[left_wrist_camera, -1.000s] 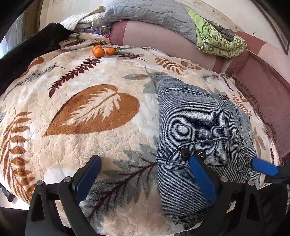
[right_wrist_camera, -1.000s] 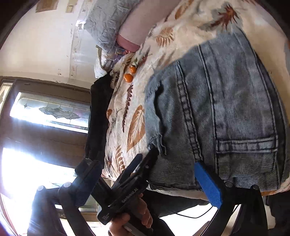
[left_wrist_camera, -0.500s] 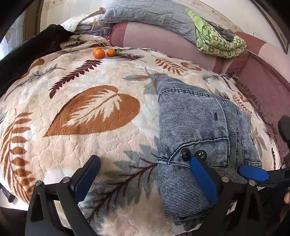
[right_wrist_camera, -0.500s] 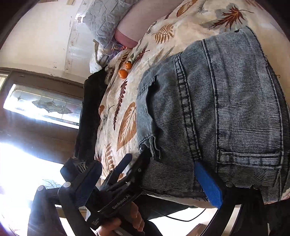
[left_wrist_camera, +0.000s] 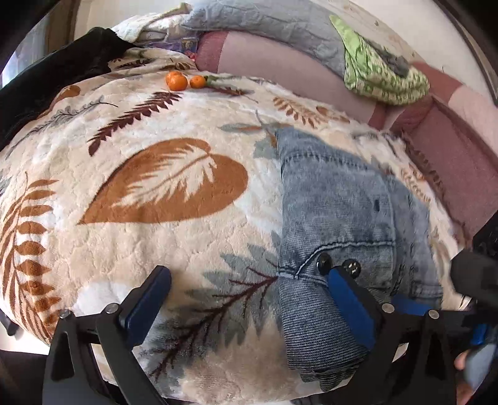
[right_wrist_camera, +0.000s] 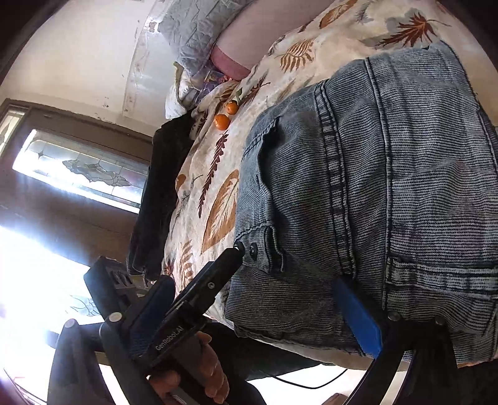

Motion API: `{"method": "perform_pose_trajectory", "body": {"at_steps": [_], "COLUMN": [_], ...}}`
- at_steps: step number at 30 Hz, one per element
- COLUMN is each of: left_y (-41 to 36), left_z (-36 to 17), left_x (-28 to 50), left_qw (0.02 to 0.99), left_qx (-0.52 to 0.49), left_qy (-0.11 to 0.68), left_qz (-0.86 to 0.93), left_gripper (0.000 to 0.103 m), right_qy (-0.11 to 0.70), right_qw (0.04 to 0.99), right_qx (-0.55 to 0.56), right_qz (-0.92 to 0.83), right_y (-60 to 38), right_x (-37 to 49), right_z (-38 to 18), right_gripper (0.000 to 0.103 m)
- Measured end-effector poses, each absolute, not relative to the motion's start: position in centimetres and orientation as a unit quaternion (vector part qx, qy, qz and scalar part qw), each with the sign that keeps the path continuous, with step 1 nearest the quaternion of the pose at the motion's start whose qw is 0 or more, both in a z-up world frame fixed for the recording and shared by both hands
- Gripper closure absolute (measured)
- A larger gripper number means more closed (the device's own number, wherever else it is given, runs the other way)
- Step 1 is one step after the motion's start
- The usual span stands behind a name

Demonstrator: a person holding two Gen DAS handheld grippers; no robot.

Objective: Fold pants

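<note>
Folded blue denim pants [left_wrist_camera: 336, 212] lie on the right side of a leaf-print blanket [left_wrist_camera: 155, 249], with two black buttons toward me. My left gripper [left_wrist_camera: 249, 302] is open; its right finger [left_wrist_camera: 348, 305] rests on the pants just below the buttons, and its left finger sits over bare blanket. In the right wrist view the pants [right_wrist_camera: 389, 187] fill the right half. My right gripper [right_wrist_camera: 256, 314] is open at their near edge, one blue pad [right_wrist_camera: 358, 314] against the denim. The left gripper [right_wrist_camera: 211, 280] shows there too, held by a hand [right_wrist_camera: 193, 367].
Two oranges [left_wrist_camera: 177, 81] sit at the blanket's far side. A black garment [left_wrist_camera: 46, 84] hangs at the far left. Behind are a pink cushion [left_wrist_camera: 280, 65], a grey quilt [left_wrist_camera: 264, 28] and a green cloth [left_wrist_camera: 379, 78]. A bright window [right_wrist_camera: 77, 168] is beyond the bed's edge.
The right gripper has slid left along the pants' near edge, closer to the left gripper, and its view has rolled. The left gripper has barely moved.
</note>
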State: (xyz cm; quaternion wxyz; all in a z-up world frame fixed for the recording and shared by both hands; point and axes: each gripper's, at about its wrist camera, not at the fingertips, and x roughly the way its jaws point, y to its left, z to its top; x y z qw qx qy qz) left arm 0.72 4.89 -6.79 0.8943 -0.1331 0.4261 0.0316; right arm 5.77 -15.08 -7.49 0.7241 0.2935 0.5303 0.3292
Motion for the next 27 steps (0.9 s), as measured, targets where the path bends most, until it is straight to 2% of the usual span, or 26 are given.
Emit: {"method": "perform_pose_trajectory", "body": {"at_steps": [3,6,9,13,14,19,23,27], "left_y": [3.9,5.0,4.7,4.7,4.9,8.3,10.2,8.9], "left_z": [-6.3,-6.7,-6.7,-6.6,-6.3,-4.4,-6.2,-5.5], "left_x": [0.4,0.7,0.7,0.7,0.5,-0.9,-0.4,-0.6], "left_qw": [0.906,0.897,0.899,0.897,0.897,0.906,0.865,0.867], "left_qx": [-0.098,-0.132,-0.125,-0.126,-0.132,-0.198,-0.306,-0.313], "left_qy": [0.409,0.419,0.418,0.423,0.422,0.368,0.398,0.386], "left_qz": [0.048,0.038,0.042,0.036,0.034,0.073,0.023,-0.045], "left_gripper": [0.001,0.0,0.0,0.0,0.0,0.0,0.0,0.001], "right_qy": [0.538,0.52,0.494,0.548,0.525,0.526,0.524,0.524], "right_qw": [0.722,0.732,0.757,0.728,0.737,0.733,0.729,0.729], "right_qx": [0.298,0.3,0.275,0.29,0.301,0.293,0.301,0.295], "right_qz": [0.317,0.322,0.329,0.293,0.301,0.318,0.322,0.326], "right_y": [-15.3,-15.7,-15.7,-16.1,-16.6,-17.0,-17.4,-17.5], "right_x": [5.8,5.2,5.1,6.5,6.2,5.9,5.9,5.7], "right_z": [-6.6,-4.5,-2.7,-7.6,-7.5,-7.1,-7.4,-7.4], "right_gripper": [0.0,0.0,0.0,0.001,0.0,0.0,0.0,0.0]}}
